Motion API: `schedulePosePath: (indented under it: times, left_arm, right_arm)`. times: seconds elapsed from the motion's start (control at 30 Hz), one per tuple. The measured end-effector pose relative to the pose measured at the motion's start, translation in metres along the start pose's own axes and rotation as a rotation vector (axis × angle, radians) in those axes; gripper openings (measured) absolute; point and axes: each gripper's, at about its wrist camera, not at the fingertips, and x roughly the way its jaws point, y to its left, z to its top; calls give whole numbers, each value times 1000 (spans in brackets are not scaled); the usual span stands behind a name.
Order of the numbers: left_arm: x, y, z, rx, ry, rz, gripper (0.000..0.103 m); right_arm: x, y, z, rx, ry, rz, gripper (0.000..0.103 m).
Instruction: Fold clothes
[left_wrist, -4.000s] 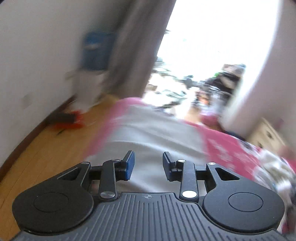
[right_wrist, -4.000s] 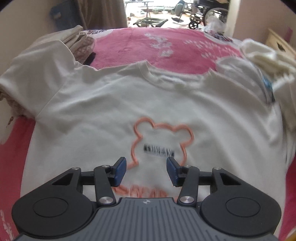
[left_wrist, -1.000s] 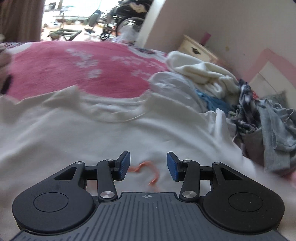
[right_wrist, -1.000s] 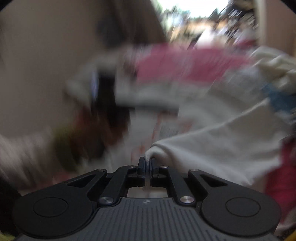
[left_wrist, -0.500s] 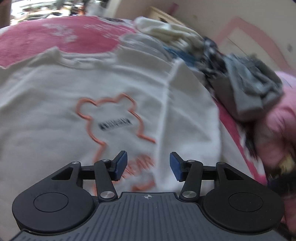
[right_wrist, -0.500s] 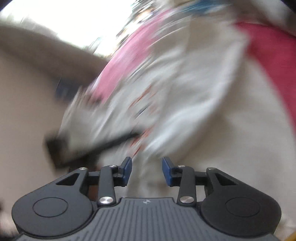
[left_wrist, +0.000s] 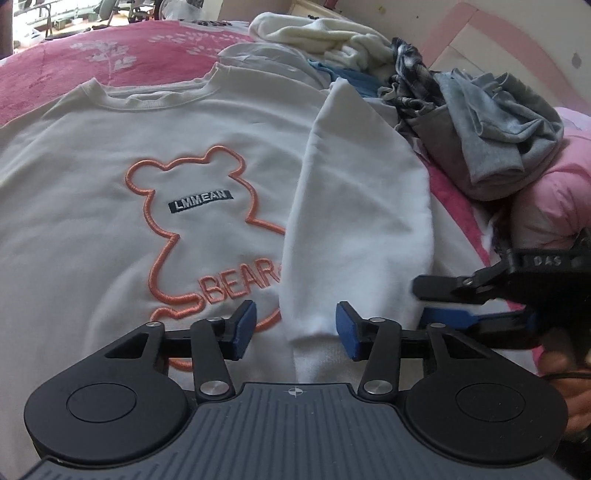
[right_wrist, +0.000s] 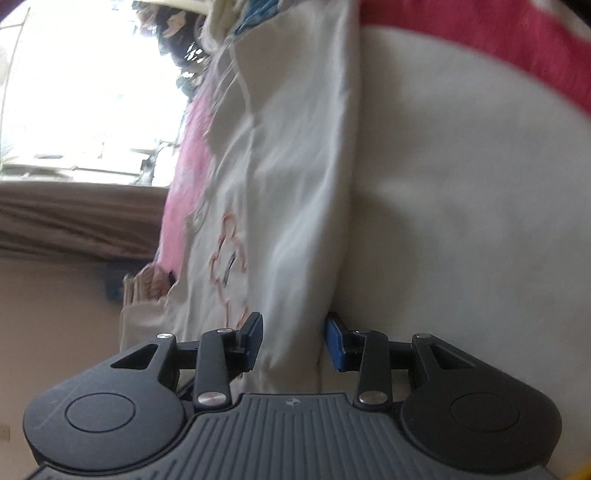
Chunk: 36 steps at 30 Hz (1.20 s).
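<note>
Pink-blanketed bed (left_wrist: 122, 55) under spread white sweatshirt (left_wrist: 92, 206), clothes heap (left_wrist: 480, 110) alongside.

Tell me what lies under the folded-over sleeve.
The sleeve covers the sweatshirt front, hiding the right end of the orange BEAR lettering and bear outline. Anything deeper is covered.

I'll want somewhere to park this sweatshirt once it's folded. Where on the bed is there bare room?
The bare pink blanket beyond the sweatshirt collar is free. The right side is crowded: a clothes heap borders the folded-in sleeve, and the right claw hovers there. The left claw sits at the sleeve cuff.
</note>
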Motion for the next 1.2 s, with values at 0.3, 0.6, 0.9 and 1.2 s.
schedulePosePath:
  times: [0.3,0.6,0.9,1.2]
  left_arm:
    - [5,-7,-9,-35,-6,36,24]
    - [-10,-7,-12,-145,-55,19,6]
    - [-28,-1,-13,-201,-93,-6,6]
    - [-35,4,-19,-254,-106,-23,5]
  right_arm:
    - [22,9,-11,-75,27,-13,37]
    - [9,25,-18,-174,-2,-15,14]
    - [-1,33,-20,-181,-3,24,14]
    - [-5,34,-23,-203,19,30,17]
